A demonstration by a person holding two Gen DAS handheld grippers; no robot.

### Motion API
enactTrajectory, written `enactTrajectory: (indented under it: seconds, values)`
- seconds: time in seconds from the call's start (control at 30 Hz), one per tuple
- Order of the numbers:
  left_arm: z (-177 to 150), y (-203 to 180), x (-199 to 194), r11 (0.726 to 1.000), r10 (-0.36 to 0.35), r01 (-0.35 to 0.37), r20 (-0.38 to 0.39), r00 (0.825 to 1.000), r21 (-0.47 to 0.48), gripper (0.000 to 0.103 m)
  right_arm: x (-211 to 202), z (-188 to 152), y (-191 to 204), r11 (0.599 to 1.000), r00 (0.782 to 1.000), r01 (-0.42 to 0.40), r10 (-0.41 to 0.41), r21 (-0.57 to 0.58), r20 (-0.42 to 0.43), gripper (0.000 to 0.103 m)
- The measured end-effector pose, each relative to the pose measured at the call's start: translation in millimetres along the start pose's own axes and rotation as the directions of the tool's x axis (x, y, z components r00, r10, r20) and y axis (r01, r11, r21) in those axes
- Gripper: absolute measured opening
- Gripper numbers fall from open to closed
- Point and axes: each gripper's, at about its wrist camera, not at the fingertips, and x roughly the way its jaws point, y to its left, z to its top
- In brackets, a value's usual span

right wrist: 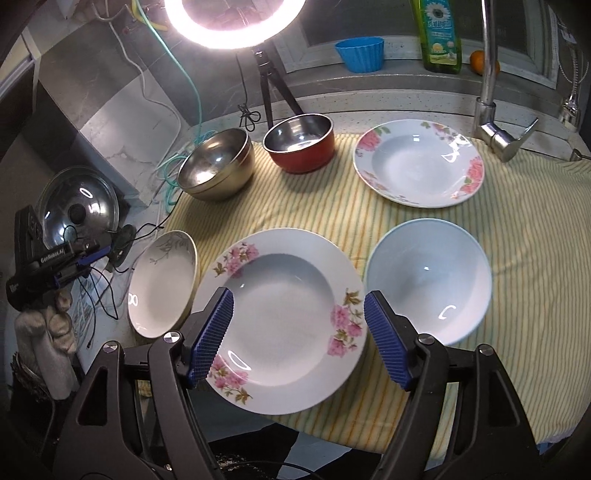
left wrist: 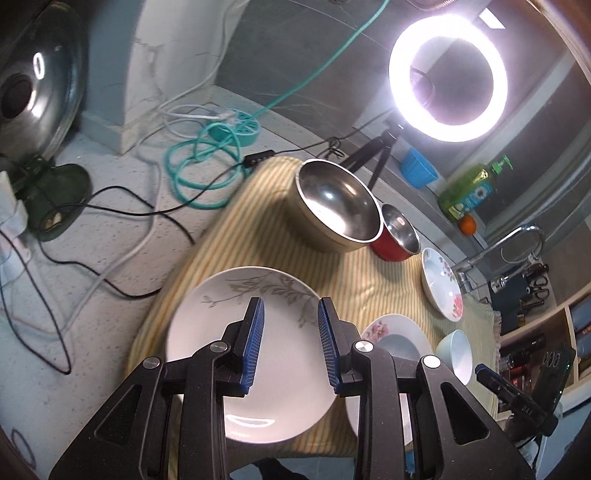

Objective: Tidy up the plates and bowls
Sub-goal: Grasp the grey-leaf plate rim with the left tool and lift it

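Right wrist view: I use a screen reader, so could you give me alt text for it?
The open right gripper hovers empty over a pink-flowered plate on a striped cloth. Around it lie a grey-leaf plate, a pale blue bowl, a second flowered plate, a steel bowl and a red bowl, with a ring light behind.

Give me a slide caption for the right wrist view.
Open right hand-held gripper above a pink-flowered plate on striped cloth, light blue bowl alongside.
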Motion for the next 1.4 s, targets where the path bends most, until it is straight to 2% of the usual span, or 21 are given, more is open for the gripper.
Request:
enactTrajectory:
  seconds: [0.2, 0.37, 0.47, 0.57, 0.7, 0.77, 0.87, 0.93, 1.03, 1.4]
  values:
    - [-0.9, 21.5, -6.8, 0.997, 0.036, -0.035, 0.027, 0.999, -0.064, 0.028, -0.1, 13.5, 2.3, 1.0, 1.0, -0.026, 0.026, 0.003, 0.005, 0.076]
    - [-13.4, 39.2, 2.8, 0.992, 0.067, -0.067, -0.002, 0.998, -0.109, 0.028, 12.0, 27.8, 11.7, 0.996, 0.996, -0.084, 0.084, 0.011, 0.0, 0.075]
    - [-22.0, 51.8, 4.4, 0.988, 0.07, -0.072, -0.014, 0.997, -0.14, 0.028, 25.0, 33.8, 25.9, 0.993, 0.993, -0.114, 0.114, -0.014, -0.02, 0.062]
    - [-28.5, 60.3, 3.1, 0.984, 0.081, -0.083, -0.018, 0.997, -0.155, 0.028, 42.0, 37.5, 47.8, 0.988, 0.988, -0.144, 0.141, -0.061, -0.055, 0.058]
    - [-34.7, 72.6, 5.2, 0.98, 0.102, -0.106, -0.029, 0.994, -0.17, 0.028, 70.5, 38.6, 79.9, 0.975, 0.98, -0.175, 0.159, -0.134, -0.12, 0.046]
    - [-38.2, 79.4, 6.8, 0.977, 0.107, -0.112, -0.035, 0.994, -0.18, 0.028, 84.3, 38.1, 93.0, 0.97, 0.976, -0.183, 0.16, -0.157, -0.15, 0.045]
    - [-42.7, 83.9, 10.0, 0.977, 0.102, -0.109, -0.049, 0.994, -0.184, 0.028, 106.2, 36.1, 111.0, 0.963, 0.969, -0.191, 0.153, -0.192, -0.194, 0.037]
    - [-45.3, 84.4, 13.1, 0.978, 0.095, -0.104, -0.058, 0.994, -0.178, 0.027, 118.0, 34.8, 119.4, 0.957, 0.965, -0.193, 0.146, -0.215, -0.216, 0.036]
    - [-48.1, 84.0, 19.3, 0.98, 0.087, -0.1, -0.078, 0.993, -0.171, 0.026, 135.7, 33.7, 129.4, 0.952, 0.962, -0.183, 0.122, -0.246, -0.243, 0.029]
    - [-50.2, 87.8, 31.3, 0.983, 0.07, -0.088, -0.116, 0.991, -0.163, 0.025, 175.3, 34.9, 139.7, 0.95, 0.952, -0.161, 0.078, -0.268, -0.295, 0.02]
